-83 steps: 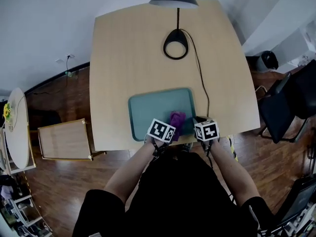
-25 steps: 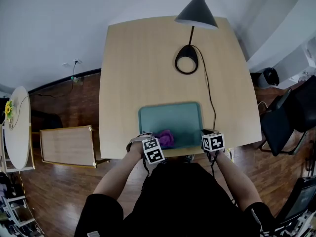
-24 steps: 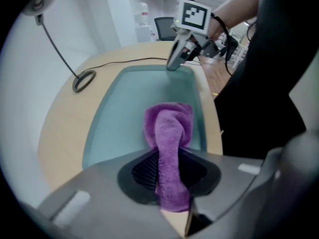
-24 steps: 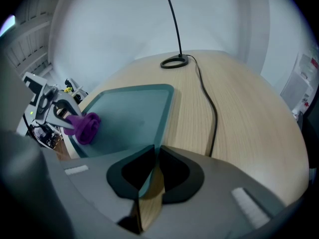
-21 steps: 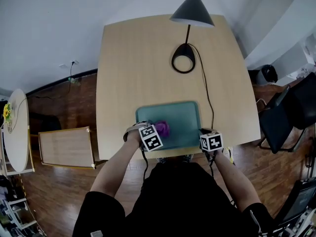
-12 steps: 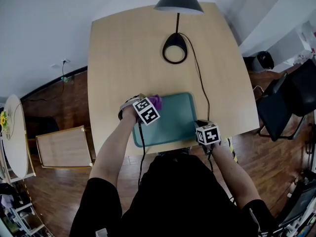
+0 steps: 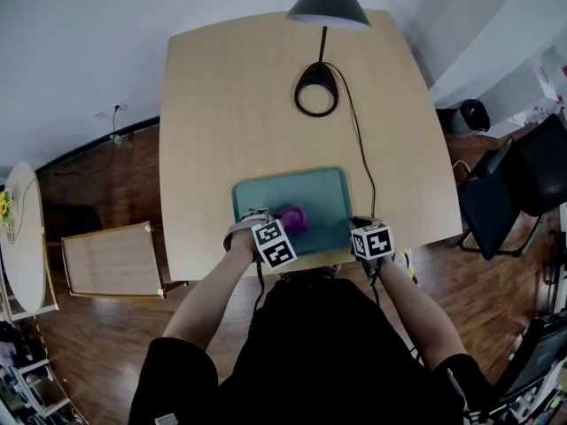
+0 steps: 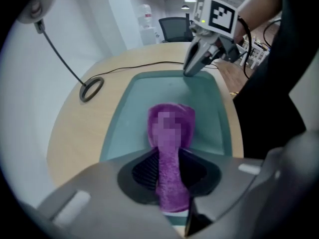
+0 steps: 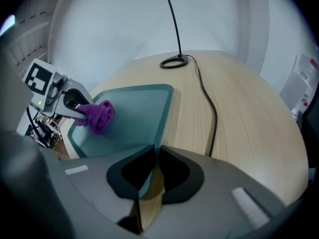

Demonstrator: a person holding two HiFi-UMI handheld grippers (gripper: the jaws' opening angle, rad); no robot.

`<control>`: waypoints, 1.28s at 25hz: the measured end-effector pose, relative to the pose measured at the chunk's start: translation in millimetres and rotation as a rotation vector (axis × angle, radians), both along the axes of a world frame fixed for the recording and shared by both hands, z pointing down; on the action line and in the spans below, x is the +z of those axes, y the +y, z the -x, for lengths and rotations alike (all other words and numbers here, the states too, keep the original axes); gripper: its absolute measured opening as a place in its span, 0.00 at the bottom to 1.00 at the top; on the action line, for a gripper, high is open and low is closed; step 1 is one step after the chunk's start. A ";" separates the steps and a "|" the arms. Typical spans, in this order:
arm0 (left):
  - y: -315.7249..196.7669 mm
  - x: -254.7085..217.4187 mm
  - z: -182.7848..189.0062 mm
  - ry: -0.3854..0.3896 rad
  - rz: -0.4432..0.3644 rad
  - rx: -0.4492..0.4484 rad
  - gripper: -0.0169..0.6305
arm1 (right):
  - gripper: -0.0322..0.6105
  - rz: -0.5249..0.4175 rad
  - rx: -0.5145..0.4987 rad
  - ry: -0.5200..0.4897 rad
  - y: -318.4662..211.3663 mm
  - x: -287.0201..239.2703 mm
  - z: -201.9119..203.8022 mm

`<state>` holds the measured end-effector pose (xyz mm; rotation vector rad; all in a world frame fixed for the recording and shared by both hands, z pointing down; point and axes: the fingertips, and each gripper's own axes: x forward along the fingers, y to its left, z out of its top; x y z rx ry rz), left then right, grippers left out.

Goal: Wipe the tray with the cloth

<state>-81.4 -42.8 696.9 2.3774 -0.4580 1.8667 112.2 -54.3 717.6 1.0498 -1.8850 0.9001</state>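
Note:
A teal tray (image 7: 266,191) lies near the front edge of the wooden table. A purple cloth (image 7: 293,219) rests on its near middle, with my left gripper (image 7: 285,229) shut on it. In the left gripper view the cloth (image 8: 170,133) runs up between the jaws and bunches on the tray floor (image 8: 209,126). My right gripper (image 7: 359,229) is shut on the tray's near right rim. In the right gripper view the rim (image 9: 158,117) runs into the closed jaws, and the left gripper (image 9: 75,105) with the cloth (image 9: 97,115) shows at the left.
A black lamp with a ring base (image 7: 316,89) stands at the back of the table; its cable (image 7: 360,149) runs down along the tray's right side. A dark chair (image 7: 505,193) is off the table's right, a low wooden cart (image 7: 111,259) off its left.
My left gripper carried the cloth up to the tray's far left corner, then back down to the near middle. The right gripper stayed on the tray's near right rim.

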 end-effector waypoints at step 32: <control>-112.2 -8.6 3.9 -0.041 -0.038 -0.190 0.19 | 0.11 -0.013 -0.005 -0.026 0.9 -2.4 6.7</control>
